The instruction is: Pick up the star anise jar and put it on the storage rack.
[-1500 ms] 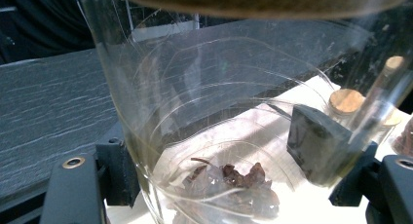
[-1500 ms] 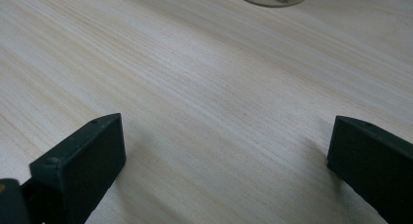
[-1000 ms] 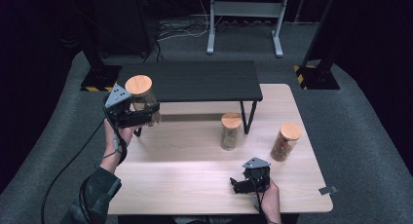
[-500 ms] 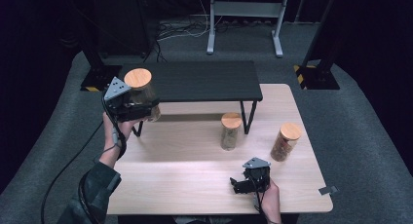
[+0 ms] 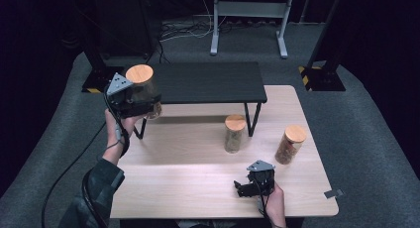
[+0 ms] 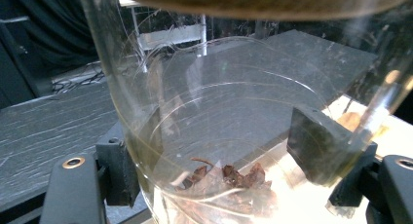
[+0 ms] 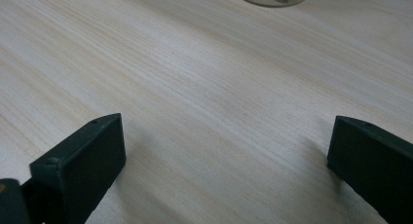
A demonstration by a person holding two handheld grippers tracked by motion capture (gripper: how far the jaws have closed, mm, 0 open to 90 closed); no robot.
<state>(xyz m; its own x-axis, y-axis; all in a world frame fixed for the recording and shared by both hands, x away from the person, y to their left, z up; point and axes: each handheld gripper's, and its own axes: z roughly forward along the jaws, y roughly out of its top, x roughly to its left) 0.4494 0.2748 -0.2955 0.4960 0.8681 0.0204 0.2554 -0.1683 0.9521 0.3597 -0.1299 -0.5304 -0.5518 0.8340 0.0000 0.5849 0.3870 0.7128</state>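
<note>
Your left gripper (image 5: 143, 101) is clamped on a glass jar (image 5: 144, 91) with a wooden lid, held in the air at the left end of the black shelf (image 5: 208, 82), at about ten o'clock on the table (image 5: 188, 188). Brown scraps lie in the jar's bottom. Your right gripper (image 5: 242, 187) rests low at five o'clock, jaws wide apart over bare wood. Two more lidded jars (image 5: 235, 133) (image 5: 290, 144) stand at about two o'clock.
</note>
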